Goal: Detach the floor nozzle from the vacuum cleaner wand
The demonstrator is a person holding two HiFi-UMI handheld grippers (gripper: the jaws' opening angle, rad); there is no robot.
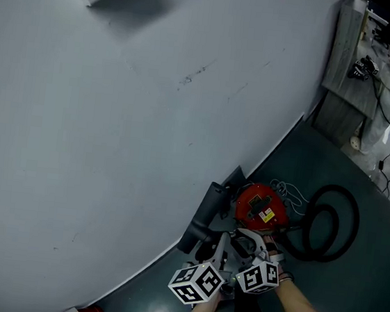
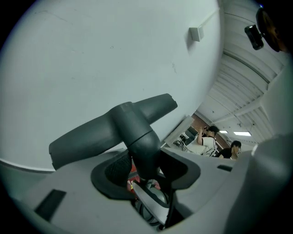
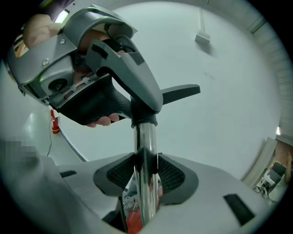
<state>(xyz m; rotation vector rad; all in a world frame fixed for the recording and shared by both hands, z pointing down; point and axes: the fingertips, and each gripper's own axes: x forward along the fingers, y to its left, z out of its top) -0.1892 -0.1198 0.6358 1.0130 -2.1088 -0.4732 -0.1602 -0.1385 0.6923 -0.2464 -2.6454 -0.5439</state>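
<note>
The dark grey floor nozzle [image 1: 207, 213] stands against the white wall, next to the red vacuum canister [image 1: 261, 205]. In the left gripper view its T-shaped head [image 2: 110, 130] rises above the jaws and its neck [image 2: 145, 151] runs down between them. My left gripper [image 2: 144, 171] is open, with its pads off the neck. My right gripper [image 3: 145, 176] is open too, and the chrome wand tube [image 3: 145, 146] stands upright between its textured pads [image 3: 120, 173]. In the right gripper view the left gripper [image 3: 91, 59] shows above, around the black collar [image 3: 144, 119].
A coiled black hose [image 1: 329, 223] lies on the dark floor right of the canister, with a white cord [image 1: 290, 194] behind it. The curved white wall [image 1: 112, 142] fills the left. A person stands at a bench [image 1: 355, 72] at the far right.
</note>
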